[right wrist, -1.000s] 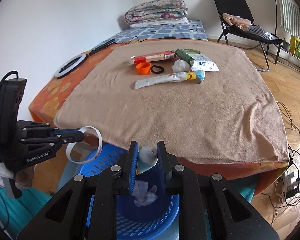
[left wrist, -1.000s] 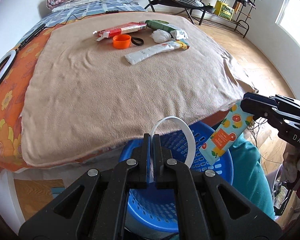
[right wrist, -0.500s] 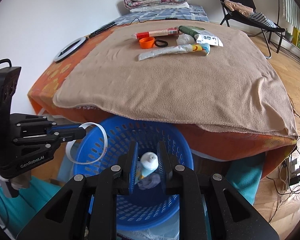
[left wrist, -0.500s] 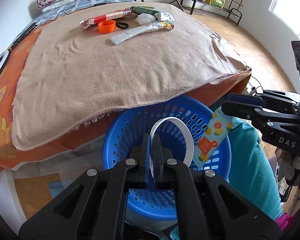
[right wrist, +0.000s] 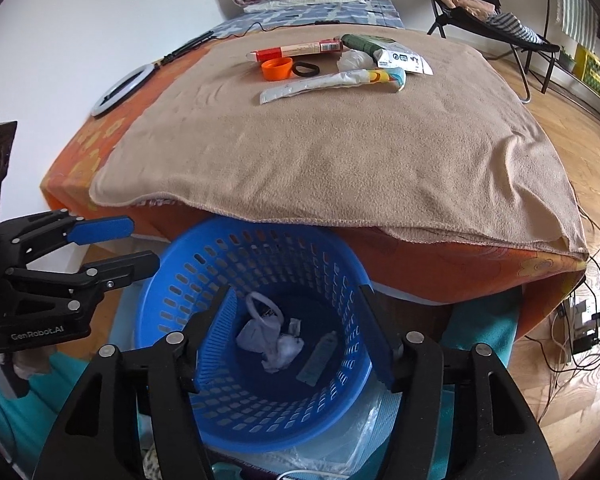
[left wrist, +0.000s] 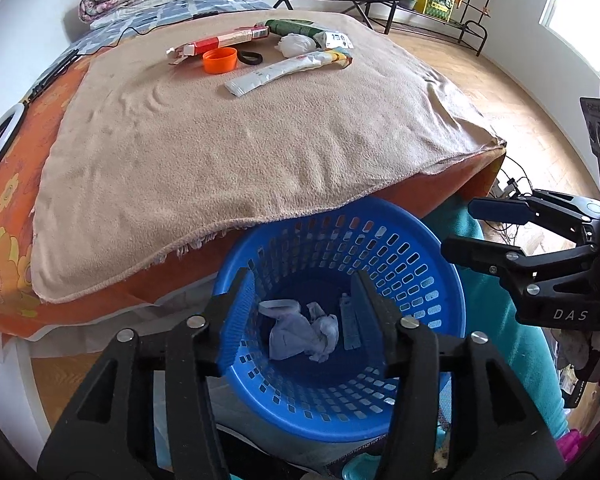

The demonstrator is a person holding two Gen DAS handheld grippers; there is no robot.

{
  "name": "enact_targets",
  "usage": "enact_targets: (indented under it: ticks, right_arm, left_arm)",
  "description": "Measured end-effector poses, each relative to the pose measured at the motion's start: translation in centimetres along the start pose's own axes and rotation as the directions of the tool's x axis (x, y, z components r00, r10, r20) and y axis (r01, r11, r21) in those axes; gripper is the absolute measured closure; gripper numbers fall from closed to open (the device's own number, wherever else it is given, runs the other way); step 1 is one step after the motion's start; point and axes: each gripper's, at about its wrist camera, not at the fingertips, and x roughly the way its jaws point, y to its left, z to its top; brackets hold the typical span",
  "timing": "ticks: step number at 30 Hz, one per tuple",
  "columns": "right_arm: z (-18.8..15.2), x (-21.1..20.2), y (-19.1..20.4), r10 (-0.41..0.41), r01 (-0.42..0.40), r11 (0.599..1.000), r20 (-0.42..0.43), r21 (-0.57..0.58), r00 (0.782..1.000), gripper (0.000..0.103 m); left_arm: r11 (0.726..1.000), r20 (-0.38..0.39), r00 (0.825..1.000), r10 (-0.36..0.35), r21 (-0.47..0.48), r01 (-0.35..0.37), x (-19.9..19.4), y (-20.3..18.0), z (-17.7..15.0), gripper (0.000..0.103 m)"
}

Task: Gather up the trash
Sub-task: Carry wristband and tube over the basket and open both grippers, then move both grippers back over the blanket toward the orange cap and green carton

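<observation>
Gaping wide and empty over a perforated round blue plastic basket (left wrist: pixel 428 280) of crumpled tissue (left wrist: pixel 300 332): both tongs, left tongs (left wrist: pixel 304 312), right tongs (right wrist: pixel 296 328).

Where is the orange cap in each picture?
Left wrist view: the orange cap sits upper left of centre on the beige blanket, just left of the black ring.
Right wrist view: the cap sits top centre, again left of that ring.
Shared landmark: the blue basket below the bed edge.
</observation>
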Motion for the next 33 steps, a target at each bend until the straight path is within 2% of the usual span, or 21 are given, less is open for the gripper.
enact_targets:
  ticks: [4, 10, 16, 25, 29, 33]
  right_arm:
    - [0.2, 0.0, -0.1, -0.028, 0.029, 1.000, -0.010, 0.010, 1.000, 0.037]
    - [0.7, -0.1, -0.1, -0.099, 0.099, 0.995, -0.019, 0.012, 0.995, 0.033]
    - [1.1, -0.2, -0.3, -0.170, 0.170, 0.985, -0.022, -0.004, 0.985, 0.032]
    - [2.5, -0.3, -1.0, -0.233, 0.233, 0.972, 0.001, -0.030, 0.973, 0.032]
    - [3.9, -0.5, -1.9, -0.236, 0.237, 0.971, 0.034, -0.033, 0.971, 0.032]
    - [5.8, -0.8, -3.4, -0.174, 0.177, 0.984, 0.085, -0.020, 0.981, 0.032]
  left_arm:
    - [1.000, 0.011, 1.000, 0.016, -0.009, -0.016, -0.2, 0.3, 0.2, 0.038]
    - [0.999, 0.020, 0.999, 0.025, -0.028, -0.025, -0.4, 0.9, 0.6, 0.035]
    - [0.998, 0.031, 0.999, 0.034, -0.046, -0.032, -0.5, 1.3, 1.1, 0.034]
    - [0.996, 0.053, 0.998, 0.046, -0.083, -0.042, -0.6, 2.5, 3.1, 0.034]
    - [0.994, 0.058, 0.997, 0.051, -0.103, -0.045, -0.4, 3.4, 4.9, 0.034]
    - [0.990, 0.064, 0.997, 0.040, -0.141, -0.031, 0.0, 4.5, 7.1, 0.034]
